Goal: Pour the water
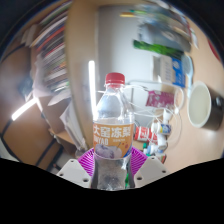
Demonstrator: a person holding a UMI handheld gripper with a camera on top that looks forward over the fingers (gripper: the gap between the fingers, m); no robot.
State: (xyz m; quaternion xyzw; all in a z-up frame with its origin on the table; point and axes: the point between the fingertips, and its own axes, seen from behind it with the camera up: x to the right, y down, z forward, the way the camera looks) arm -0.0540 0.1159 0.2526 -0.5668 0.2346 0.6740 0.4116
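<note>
Here, in the gripper view, we see a clear plastic bottle (pixel 112 125) standing upright right between the fingers (pixel 111 163). It has a red cap (pixel 115 78) and an orange label (pixel 111 136) with white characters around its middle. The purple pads (pixel 135 157) sit against the bottle's lower body on both sides, and we see no gap between pad and plastic, so the fingers appear closed on the bottle at a narrow setting. The bottle's base is hidden below, so we cannot tell whether it rests on anything.

Beyond the bottle, to its right, we make out a clear drinking glass (pixel 163 128), near the bottle but apart from it. Farther right stands a white mug (pixel 200 103) with its dark opening turned toward us. Behind these a box with red lettering (pixel 158 97) sits on the cluttered desk (pixel 185 140). To the left of the bottle we see a tilted stack of books or papers (pixel 50 60), and a bright vertical light strip (pixel 91 80) just behind the bottle's left shoulder. The rest of the background is too blurred for us to name.
</note>
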